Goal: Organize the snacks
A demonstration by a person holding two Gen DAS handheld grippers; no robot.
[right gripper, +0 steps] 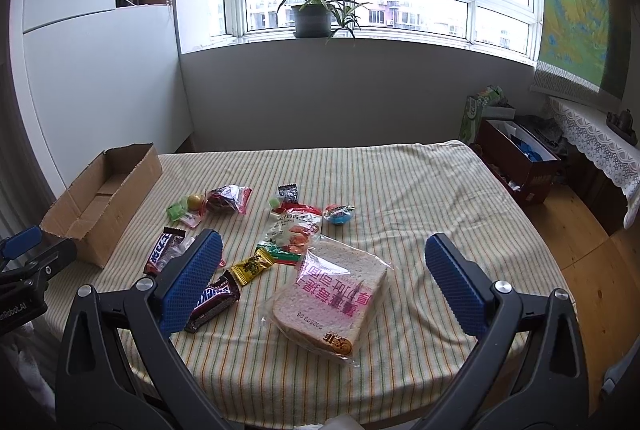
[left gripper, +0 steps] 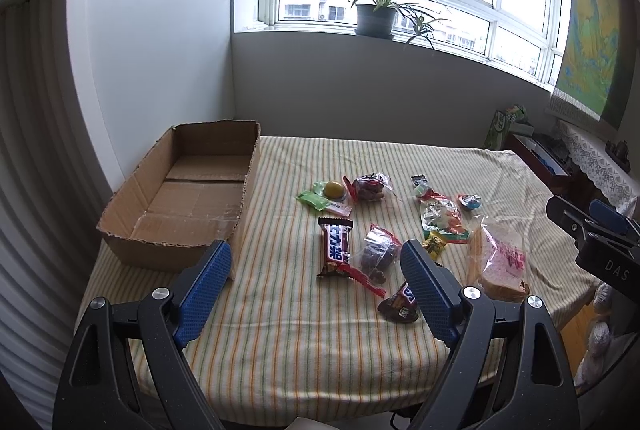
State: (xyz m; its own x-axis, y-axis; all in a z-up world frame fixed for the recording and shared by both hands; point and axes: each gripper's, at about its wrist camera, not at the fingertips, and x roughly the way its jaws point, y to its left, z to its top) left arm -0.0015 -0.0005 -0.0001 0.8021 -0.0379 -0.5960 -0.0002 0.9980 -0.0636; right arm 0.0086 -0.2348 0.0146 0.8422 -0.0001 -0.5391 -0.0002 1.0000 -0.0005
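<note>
Snacks, loose lot, spread over the middle of your striped tablecloth [right gripper: 420, 190], none inside the cardboard box [left gripper: 188, 190], which sits open-topped at the table's far left corner.

- Bagged sliced bread [right gripper: 332, 298], nearest the front edge; pink Chinese print and a date reading "202309 06", seen upside down.
- Snickers bar [left gripper: 335, 246], lying lengthwise, Chinese lettering on the wrapper.
- Second Snickers bar [right gripper: 212, 300], partly hidden behind your right gripper's left finger; only "SNICK" shows.
- Yellow candy wrapper [right gripper: 253, 265], just left of the bread.
- Clear pouch of dark pieces [left gripper: 376, 252], touching the first Snickers; contents hard to make out.
- Large printed packet [right gripper: 294, 232], touching the bread's far corner; its text is too small to read.
- Blue round sweet [right gripper: 338, 215], beside that packet.
- Small black sachet [right gripper: 289, 193], farther back.
- Red-trimmed bag of dark fruit [right gripper: 226, 199], with a yellow ball [left gripper: 334, 189] and green candy [left gripper: 312, 199] to its left.

Your left gripper [left gripper: 316, 262] hovers over the front edge, jaws spread wide, nothing between them. Your right gripper [right gripper: 320, 254] likewise stands wide open and unloaded, straddling the bread's width from above.

Surroundings: potted spider plant [right gripper: 312, 14] on the windowsill; dark red storage box [right gripper: 520, 166] on the floor past the table's right edge, contents unclear.
</note>
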